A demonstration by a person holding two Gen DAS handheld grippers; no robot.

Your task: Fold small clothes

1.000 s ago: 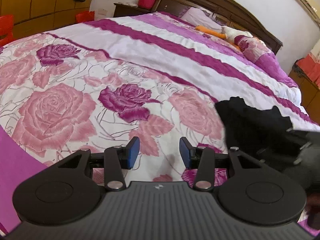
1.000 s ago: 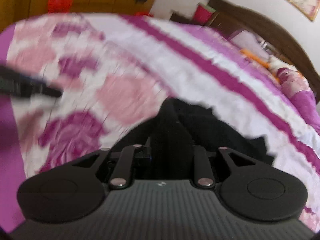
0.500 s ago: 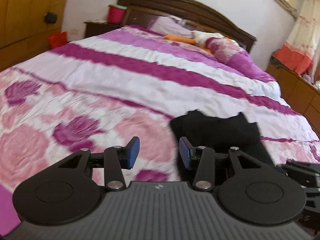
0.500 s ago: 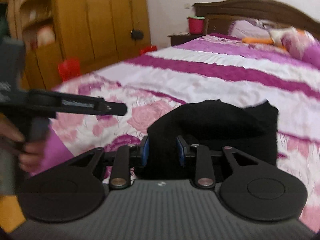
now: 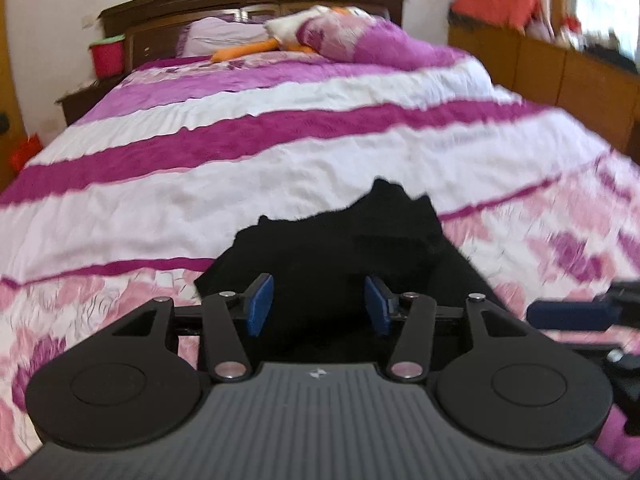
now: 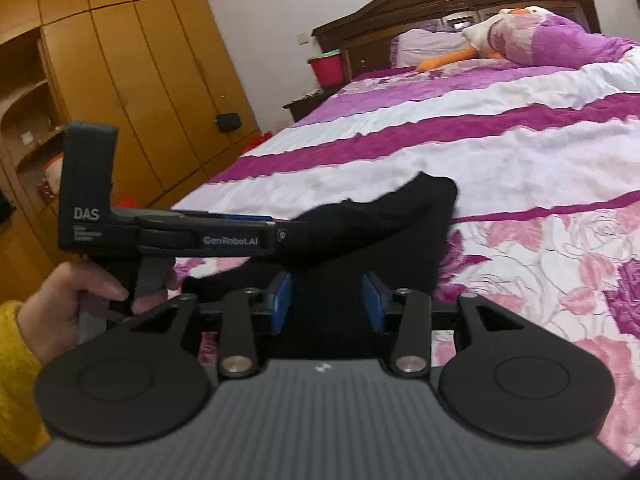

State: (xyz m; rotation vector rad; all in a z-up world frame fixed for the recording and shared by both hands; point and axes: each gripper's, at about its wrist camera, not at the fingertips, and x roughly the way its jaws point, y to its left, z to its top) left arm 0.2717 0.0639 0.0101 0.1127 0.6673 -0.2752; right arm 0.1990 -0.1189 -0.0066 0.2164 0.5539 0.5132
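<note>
- Black garment (image 5: 340, 248), small, lies bunched on the bed (image 5: 280, 152) near its foot end, on the floral part of the pink and white quilt; in the right wrist view one dark fold (image 6: 372, 216) stands raised off the quilt
- Left claw (image 5: 318, 306): jaws opening, blue pads apart, black cloth showing between them; pads do not look pressed on it, so likely a release, not a grip
- Right claw (image 6: 326, 300): jaws opening too, cloth between the pads, gap visible on both sides
- Left claw seen side-on from the right view (image 6: 224, 232), held by a hand (image 6: 68, 304) in a yellow sleeve; its tip meets the raised fold, whether touching I cannot tell
- Judgement: both claws sit at the near edge, as if letting a fold go
</note>
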